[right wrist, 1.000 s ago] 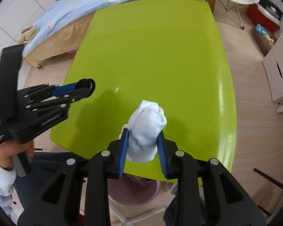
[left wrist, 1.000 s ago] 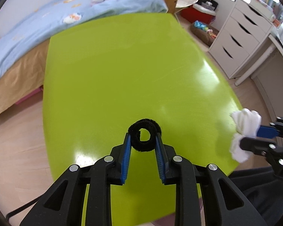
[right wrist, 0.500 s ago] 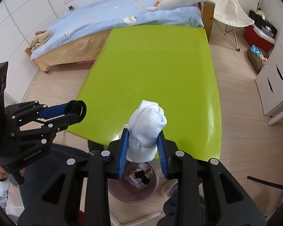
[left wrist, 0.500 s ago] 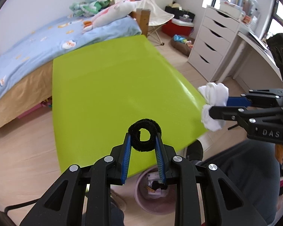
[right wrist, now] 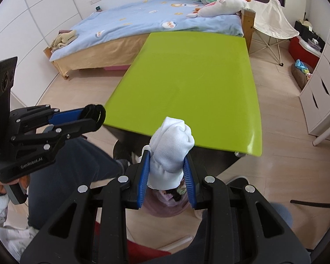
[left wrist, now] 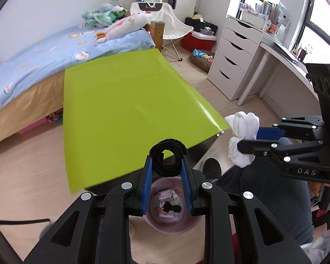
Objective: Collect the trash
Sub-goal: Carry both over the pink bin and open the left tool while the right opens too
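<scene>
- A black fuzzy ring (left wrist: 168,157) is clamped between the blue pads of the left claw (left wrist: 167,171); it is held upright above the pink waste bin (left wrist: 171,220), which is seen on the floor between the pads.
- A white wadded cloth (right wrist: 170,151) is gripped by the right claw (right wrist: 167,176), its top bulging above the pads; the same waste bin (right wrist: 162,206) is seen below and behind it.
- In the left wrist view the right claw (left wrist: 248,138) is seen to the right of the bin, with the cloth (left wrist: 242,138) at its tip.
- In the right wrist view the left claw (right wrist: 92,118) is seen to the left of the bin, with the ring (right wrist: 94,113) at its tip, held by a hand (right wrist: 2,189).
- Small scraps, among them something black and some paper, are seen inside the bin.
- The lime-green counter (left wrist: 121,110) lies beyond the bin, its near edge just past the bin's rim; both held things are off its surface.
- Dark trouser legs (left wrist: 270,198) of the person are seen beside the bin.
- Beyond the counter, a bed (right wrist: 143,22) with a blue cover and plush toys is seen; a white drawer unit (left wrist: 233,50) stands further right.
</scene>
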The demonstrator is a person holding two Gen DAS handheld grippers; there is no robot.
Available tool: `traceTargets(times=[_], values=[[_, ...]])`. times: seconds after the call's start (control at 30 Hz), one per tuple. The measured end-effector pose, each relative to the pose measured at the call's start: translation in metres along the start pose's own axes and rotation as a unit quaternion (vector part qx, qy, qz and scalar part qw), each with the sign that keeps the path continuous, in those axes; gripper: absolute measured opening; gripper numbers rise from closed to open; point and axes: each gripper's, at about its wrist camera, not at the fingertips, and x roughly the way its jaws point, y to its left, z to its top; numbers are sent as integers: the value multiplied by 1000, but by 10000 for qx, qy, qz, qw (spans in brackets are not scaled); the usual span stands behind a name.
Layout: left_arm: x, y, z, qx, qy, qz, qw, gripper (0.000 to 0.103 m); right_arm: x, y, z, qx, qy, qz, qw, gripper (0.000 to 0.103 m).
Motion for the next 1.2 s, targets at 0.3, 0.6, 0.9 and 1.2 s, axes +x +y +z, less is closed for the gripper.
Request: traceTargets(times=[0.3, 0.6, 0.9, 1.2], values=[[-8, -1, -23, -135, 103, -102, 9998, 25, 12, 10, -24, -89, 280, 208, 9994, 30], [-9, -1, -24, -121, 89, -168, 9997, 25, 15, 7, -22, -29, 232, 322, 9992, 80], [-3, -10, -24, 23, 200, -292, 9994, 26, 0, -9, -23, 251, 86, 66, 9996, 96], [6, -9, -26, -89, 263, -285, 9992, 87, -10, -18, -26, 383, -29, 0, 9993, 100]])
